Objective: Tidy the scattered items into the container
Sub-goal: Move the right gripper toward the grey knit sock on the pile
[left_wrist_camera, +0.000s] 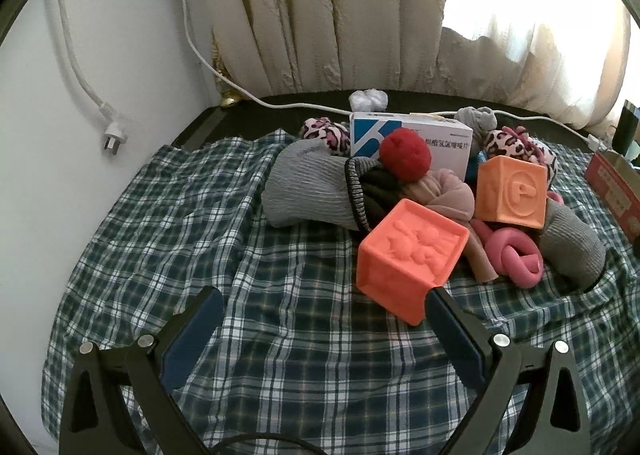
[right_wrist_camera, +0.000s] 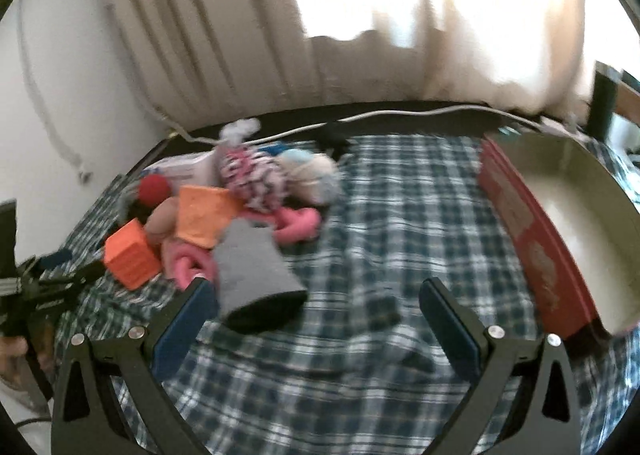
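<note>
A pile of items lies on the plaid cloth (left_wrist_camera: 248,239): an orange-red cube (left_wrist_camera: 408,255), an orange cube marked P (left_wrist_camera: 512,191), a red pompom (left_wrist_camera: 405,153), grey socks (left_wrist_camera: 308,187), a pink knot (left_wrist_camera: 512,255) and a white medicine box (left_wrist_camera: 412,137). My left gripper (left_wrist_camera: 324,331) is open and empty, its right finger just in front of the orange-red cube. My right gripper (right_wrist_camera: 316,319) is open and empty, with a grey sock (right_wrist_camera: 256,275) by its left finger. The red box container (right_wrist_camera: 560,231) stands to the right, with nothing visible inside. The right wrist view is blurred.
A white cable (left_wrist_camera: 320,107) runs along the dark table's back edge under the curtain (left_wrist_camera: 320,15). A plug (left_wrist_camera: 112,135) hangs on the left wall. Leopard-print fabric balls (left_wrist_camera: 516,143) lie behind the pile. The left gripper shows at the left edge of the right wrist view (right_wrist_camera: 44,287).
</note>
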The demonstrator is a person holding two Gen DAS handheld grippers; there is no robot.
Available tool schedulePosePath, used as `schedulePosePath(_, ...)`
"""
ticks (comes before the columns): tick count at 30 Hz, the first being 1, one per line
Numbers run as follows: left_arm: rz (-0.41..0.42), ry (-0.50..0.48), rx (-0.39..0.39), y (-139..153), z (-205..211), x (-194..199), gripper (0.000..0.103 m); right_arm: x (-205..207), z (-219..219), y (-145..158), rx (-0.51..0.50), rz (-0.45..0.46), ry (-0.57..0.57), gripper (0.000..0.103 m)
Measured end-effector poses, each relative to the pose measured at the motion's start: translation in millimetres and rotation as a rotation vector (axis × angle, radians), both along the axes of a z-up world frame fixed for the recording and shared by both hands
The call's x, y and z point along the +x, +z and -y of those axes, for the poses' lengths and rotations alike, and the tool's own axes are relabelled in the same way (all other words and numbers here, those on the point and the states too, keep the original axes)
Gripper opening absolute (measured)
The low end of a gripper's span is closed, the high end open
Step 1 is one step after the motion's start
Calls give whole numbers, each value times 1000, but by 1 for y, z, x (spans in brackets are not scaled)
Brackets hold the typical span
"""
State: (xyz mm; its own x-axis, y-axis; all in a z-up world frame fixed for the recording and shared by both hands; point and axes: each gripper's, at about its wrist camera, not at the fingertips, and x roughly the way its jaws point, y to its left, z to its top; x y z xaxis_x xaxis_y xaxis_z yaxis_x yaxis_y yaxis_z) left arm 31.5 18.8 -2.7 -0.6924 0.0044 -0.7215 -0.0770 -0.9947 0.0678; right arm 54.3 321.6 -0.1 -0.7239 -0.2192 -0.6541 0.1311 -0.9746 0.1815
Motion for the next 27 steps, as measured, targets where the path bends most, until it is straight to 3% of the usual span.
schedulePosePath(6,19,-38,79,4,0,1,102,-6,28,0,31,2,90,103)
schedulePosePath(19,34,-120,11,-7,-32,-19,102,-26,43,-9,71,33,121,103)
schedulePosePath(27,65,-116,25,-18,-36,-31,102,-35,41,-17,65,54,116,103)
